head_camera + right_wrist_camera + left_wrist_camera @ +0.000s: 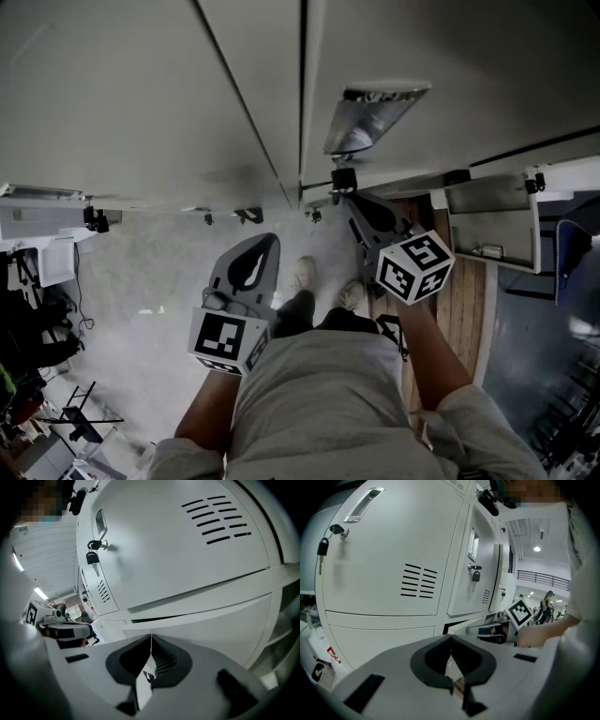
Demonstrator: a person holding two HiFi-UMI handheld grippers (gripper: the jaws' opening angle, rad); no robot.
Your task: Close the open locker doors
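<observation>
Room: grey-white lockers [141, 94] fill 10 to 2 o'clock, speckled floor [159, 272] below
Head view, ajar door [373, 117]: 1 o'clock, swung out from the locker face, seen from above
Head view, right gripper [351, 199]: just right of centre, tip right under the ajar door beside a black lock fitting [343, 177]; contact unclear
Head view, left gripper [266, 241]: centre, over the floor, apart from the lockers
Head view, shoes [302, 274]: between the two grippers
Left gripper view, claw: tips pressed together, nothing pinched
Left gripper view, doors: shut vented door [393, 564] at 10 o'clock, corner key [322, 548] at 9; ajar door at 1 o'clock with a dangling key [475, 576]; right gripper at 3 o'clock, lower
Right gripper view, claw: pressed together, empty
Right gripper view, fronts: vent slots [215, 517] at 1 o'clock, hanging key [92, 556] at 10, left gripper at 9; ajar door not told apart from here
</observation>
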